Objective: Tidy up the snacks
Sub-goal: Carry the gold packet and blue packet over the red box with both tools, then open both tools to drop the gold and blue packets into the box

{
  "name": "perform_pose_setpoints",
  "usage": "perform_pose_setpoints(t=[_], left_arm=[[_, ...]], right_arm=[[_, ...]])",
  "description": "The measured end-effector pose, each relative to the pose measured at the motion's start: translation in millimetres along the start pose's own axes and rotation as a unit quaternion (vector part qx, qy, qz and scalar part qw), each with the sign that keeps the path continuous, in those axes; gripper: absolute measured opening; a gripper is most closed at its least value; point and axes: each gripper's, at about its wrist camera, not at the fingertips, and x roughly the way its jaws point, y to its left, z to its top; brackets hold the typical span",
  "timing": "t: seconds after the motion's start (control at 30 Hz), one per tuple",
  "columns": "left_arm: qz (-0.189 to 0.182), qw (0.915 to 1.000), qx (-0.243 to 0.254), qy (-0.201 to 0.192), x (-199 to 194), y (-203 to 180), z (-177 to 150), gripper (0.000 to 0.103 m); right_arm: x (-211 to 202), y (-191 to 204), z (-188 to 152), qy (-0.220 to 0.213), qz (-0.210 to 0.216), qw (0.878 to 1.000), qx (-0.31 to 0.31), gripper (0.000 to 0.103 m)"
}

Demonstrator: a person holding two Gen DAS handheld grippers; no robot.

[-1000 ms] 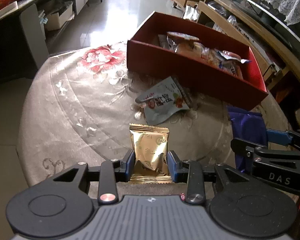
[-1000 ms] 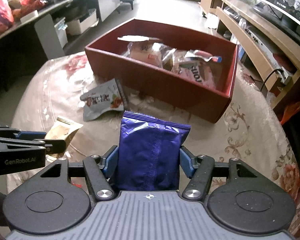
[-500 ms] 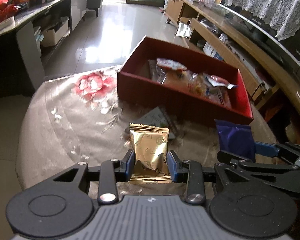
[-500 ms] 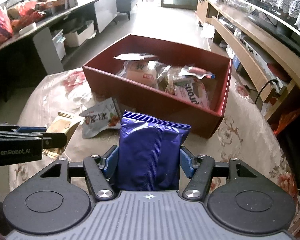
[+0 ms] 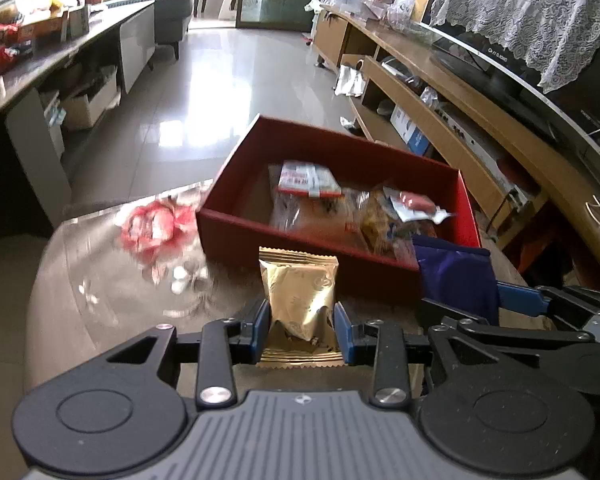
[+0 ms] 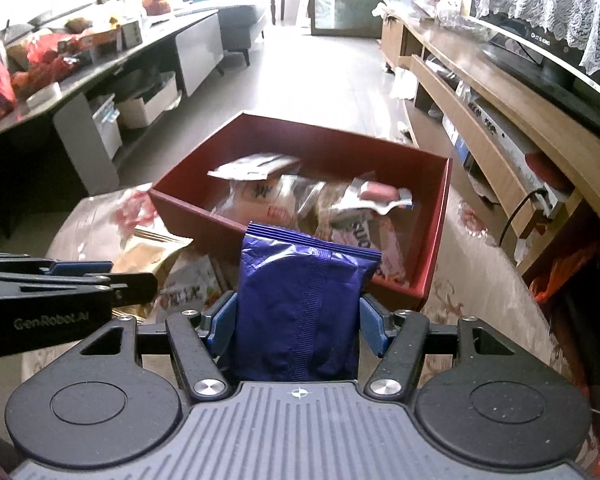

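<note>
My left gripper [image 5: 302, 330] is shut on a gold snack packet [image 5: 298, 292], held above the round table just in front of the red box [image 5: 236, 236]. My right gripper [image 6: 298, 320] is shut on a purple snack packet [image 6: 300, 304], held level with the box's near wall [image 6: 188, 214]. The box holds several wrapped snacks [image 6: 268, 196]. The gold packet also shows in the right wrist view [image 6: 152, 252], and the purple packet in the left wrist view [image 5: 456, 280]. A grey pouch [image 6: 188, 290] lies on the table, partly hidden below the left gripper.
The table [image 5: 100, 292] has a floral cloth. A long wooden TV bench [image 6: 500, 120] runs along the right. A dark counter with clutter [image 6: 60, 64] stands at the left. Tiled floor [image 5: 220, 80] lies beyond the table.
Both grippers have risen and moved forward towards the red box with their packets. The grey pouch has dropped out of the left wrist view.
</note>
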Motion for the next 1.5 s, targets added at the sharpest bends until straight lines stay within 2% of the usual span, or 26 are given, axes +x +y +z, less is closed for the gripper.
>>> perform_pose_setpoints(t=[0.3, 0.63, 0.8, 1.13, 1.27, 1.5], left_arm=[[0.003, 0.9997, 0.013, -0.020, 20.3, -19.3, 35.3, 0.038], [0.015, 0.9995, 0.019, -0.020, 67.5, -31.6, 71.0, 0.038], [0.022, 0.9994, 0.023, -0.012, 92.1, -37.0, 78.3, 0.038], [0.029, 0.9991, 0.028, -0.012, 111.8, -38.4, 84.8, 0.039], [0.030, 0.9991, 0.026, -0.011, 111.8, -37.5, 86.1, 0.042], [0.030, 0.9994, 0.008, -0.016, 105.6, -28.8, 88.4, 0.054]], right_arm=[[7.3, -20.9, 27.8, -0.022, -0.010, 0.999, 0.029, 0.070], [43.0, -45.9, 57.2, -0.022, -0.021, 0.998, 0.055, 0.070], [65.6, -54.9, 63.4, -0.010, -0.028, 0.998, 0.060, 0.070], [87.5, -62.7, 65.5, -0.004, -0.033, 0.997, 0.063, 0.072], [90.9, -64.2, 65.6, -0.001, -0.035, 0.997, 0.065, 0.072], [88.0, -64.5, 67.5, -0.003, -0.039, 0.997, 0.064, 0.076]])
